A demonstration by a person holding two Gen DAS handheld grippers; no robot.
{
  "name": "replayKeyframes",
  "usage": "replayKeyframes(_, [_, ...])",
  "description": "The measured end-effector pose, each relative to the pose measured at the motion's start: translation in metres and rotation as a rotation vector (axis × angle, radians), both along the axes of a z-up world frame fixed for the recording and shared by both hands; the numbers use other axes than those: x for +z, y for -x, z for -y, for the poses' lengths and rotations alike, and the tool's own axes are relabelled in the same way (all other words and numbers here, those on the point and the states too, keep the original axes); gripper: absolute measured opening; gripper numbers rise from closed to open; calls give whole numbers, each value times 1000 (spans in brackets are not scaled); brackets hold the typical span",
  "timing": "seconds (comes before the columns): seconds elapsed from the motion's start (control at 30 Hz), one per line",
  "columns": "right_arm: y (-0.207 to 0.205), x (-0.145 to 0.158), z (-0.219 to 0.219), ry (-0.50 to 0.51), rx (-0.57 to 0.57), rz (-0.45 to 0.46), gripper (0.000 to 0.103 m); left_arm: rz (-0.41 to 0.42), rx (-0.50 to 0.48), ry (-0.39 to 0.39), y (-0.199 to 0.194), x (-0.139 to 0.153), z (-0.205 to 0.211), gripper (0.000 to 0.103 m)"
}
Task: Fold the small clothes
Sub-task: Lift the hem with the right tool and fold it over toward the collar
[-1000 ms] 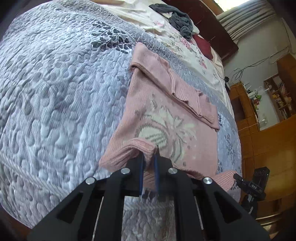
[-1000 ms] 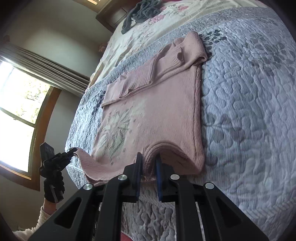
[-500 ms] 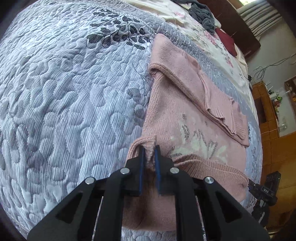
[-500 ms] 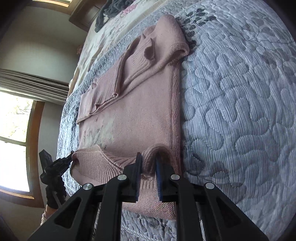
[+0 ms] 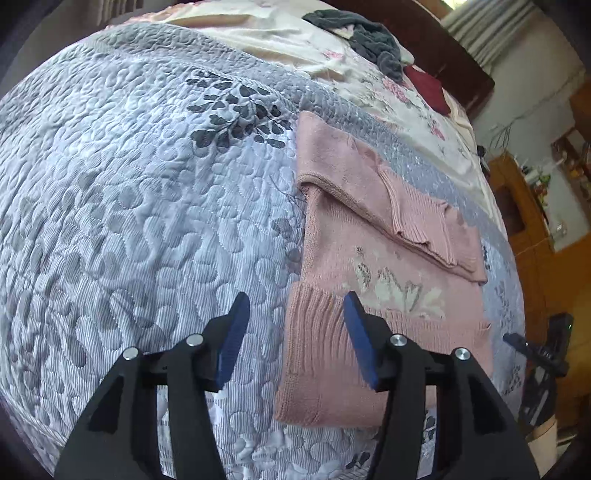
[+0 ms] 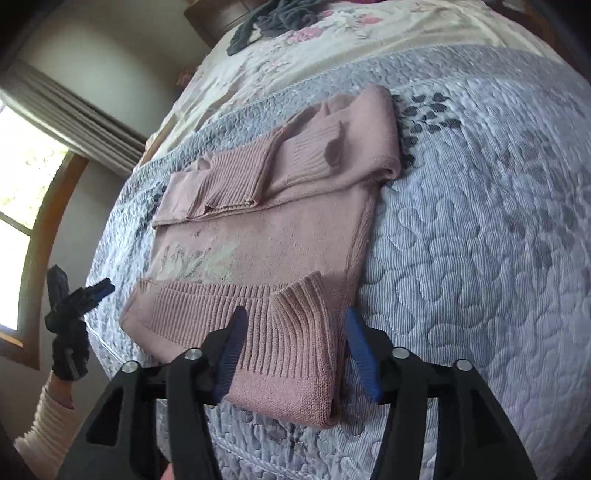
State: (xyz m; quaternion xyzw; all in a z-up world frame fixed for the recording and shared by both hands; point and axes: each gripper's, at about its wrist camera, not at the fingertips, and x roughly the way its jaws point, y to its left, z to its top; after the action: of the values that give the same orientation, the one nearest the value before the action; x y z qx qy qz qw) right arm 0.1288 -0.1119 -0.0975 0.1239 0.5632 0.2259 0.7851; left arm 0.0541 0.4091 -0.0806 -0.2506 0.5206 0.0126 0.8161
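Note:
A pink knit sweater (image 5: 369, 258) (image 6: 266, 229) lies flat on the grey quilted bedspread (image 5: 129, 221) (image 6: 480, 240), both sleeves folded across its chest. Its ribbed hem (image 5: 321, 350) (image 6: 236, 317) is turned up over the lower body, and a pale flower print still shows above it. My left gripper (image 5: 295, 314) is open at the hem's left corner, holding nothing. At the hem's right corner, which stands slightly curled, my right gripper (image 6: 295, 325) is also open. Each view catches the other gripper off to the side: right gripper (image 5: 517, 339), left gripper (image 6: 98, 290).
A dark grey garment (image 5: 369, 40) (image 6: 280, 18) and a dark red item (image 5: 428, 88) lie on the floral sheet (image 5: 388, 96) near the wooden headboard (image 5: 443, 48). Wooden furniture (image 5: 535, 240) stands beside the bed. A window with curtains (image 6: 55, 110) is on the other side. A gloved hand (image 6: 70, 354) holds the left gripper.
Both grippers carried the sweater's hem up over its body, laid it down and opened, letting go of the corners. The lower part now lies folded.

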Motion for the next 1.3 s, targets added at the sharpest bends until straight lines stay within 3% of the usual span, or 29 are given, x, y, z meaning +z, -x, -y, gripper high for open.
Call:
replayKeyframes(0.23, [-18,-26,-45,143,157,-1,67,-47,-201,-144,-24,-27,42,59])
replayKeyframes(0.4, [-17,-49,-60,239,227,-5,67,-104,-254,-220,-34,-47,54,55])
replayKeyframes(0.43, [-15,-50,-59,245,231,5,63,-113,-254,-228,-35,-50,55,50])
replayKeyframes(0.47, [-13,-50,-59,254,233,15,50,-114,-251,-228,-35,-52,54,45])
replayKeyframes(0.53, [-10,-49,-57,258,241,23,30,-106,-241,-208,-34,-52,54,25])
replayKeyframes(0.6, [-6,-44,-53,254,240,41,15,-81,-237,-233,-30,-45,57,16])
replayKeyframes(0.67, [1,-34,-46,215,234,60,10,-44,-247,-263,-23,-34,64,12])
replayKeyframes(0.83, [32,3,-34,131,235,139,10,79,-269,-274,9,4,74,11])
replayKeyframes(1.0, [50,31,-29,75,217,194,10,139,-273,-303,25,28,79,10])
replayKeyframes(1.13, [39,56,-26,24,172,230,9,193,-226,-291,12,51,72,10])
replayKeyframes(1.3, [1,88,-22,5,114,273,9,258,-168,-280,-32,81,66,10])
